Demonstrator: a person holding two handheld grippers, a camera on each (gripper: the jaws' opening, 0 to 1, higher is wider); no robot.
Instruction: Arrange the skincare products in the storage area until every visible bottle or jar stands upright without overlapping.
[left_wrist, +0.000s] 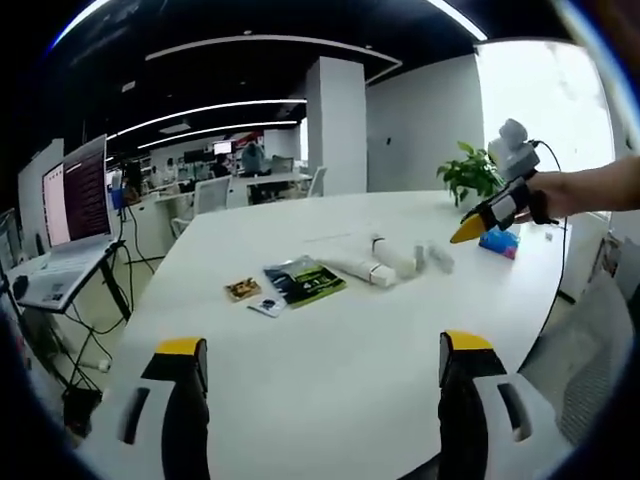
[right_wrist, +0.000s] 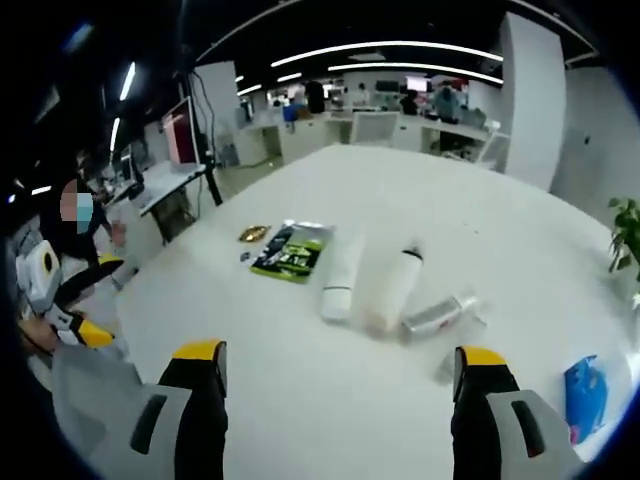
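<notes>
Long white plastic tube (right_wrist: 341, 270) lying flat on the white table, cap toward the right gripper view's camera. Beside it, touching or nearly so: fatter white bottle (right_wrist: 394, 288), also on its side. Small silvery clear bottle (right_wrist: 437, 315) lying just beside that. None upright.

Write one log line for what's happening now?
left gripper: open | right gripper: open | white tube, white bottle: lying flat | table

Long white ceiling light strips (left_wrist: 215, 105) lit the office evenly, with a blown-out bright window (left_wrist: 545, 110) at upper right of the left gripper view. The broad white glossy tabletop (right_wrist: 470, 215) showed soft glare and faint shadows. Fisheye curvature bent and blurred the edges.
</notes>
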